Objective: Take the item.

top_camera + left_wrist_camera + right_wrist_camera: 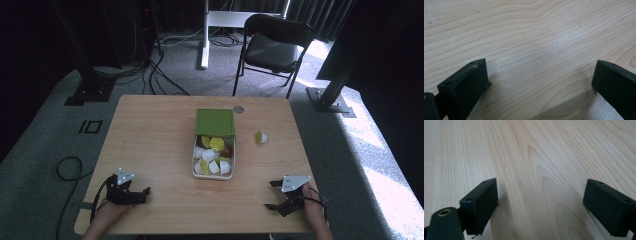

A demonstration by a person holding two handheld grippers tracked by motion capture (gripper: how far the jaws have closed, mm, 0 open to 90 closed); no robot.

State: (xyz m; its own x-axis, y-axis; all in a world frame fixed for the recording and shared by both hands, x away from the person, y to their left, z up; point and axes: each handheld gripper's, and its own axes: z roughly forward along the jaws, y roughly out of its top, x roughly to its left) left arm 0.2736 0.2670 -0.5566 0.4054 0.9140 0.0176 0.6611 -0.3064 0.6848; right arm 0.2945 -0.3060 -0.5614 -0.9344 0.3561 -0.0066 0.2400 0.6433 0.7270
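The left hand-held gripper (145, 191) sits low at the near left corner of the counter (150, 130). Its two black jaws are spread wide, and in the left gripper view (539, 82) there is just bare wood between them. The right hand-held gripper (271, 195) rests at the near right corner, well apart from the left one. Its jaws are spread wide too, with just wood between them in the right gripper view (540, 200). Each one has a grey three-cornered plate on top and a black cable, and a hand holds each from the near edge.

Between the two, farther up the counter, stands a small white box (213, 175) with its green lid (215, 122) flipped open at the back. The box is full of little cups (215, 156). Some look white, some show yellow-green tops, and some are brown. One more little cup (260, 137) lies on its side just to the right of the box, alone. A small round grey disc (238, 109) sits in the counter behind the lid.

The counter is pale wood with wavy grain lines and a smooth flat top with rounded corners. It stands on a grey carpet floor (45, 145). Behind it are a black folding chair (272, 47), a white post (205, 35), black cables (155, 70), dark metal stands and dark curtains. Bright sunlight falls on the floor at the right.
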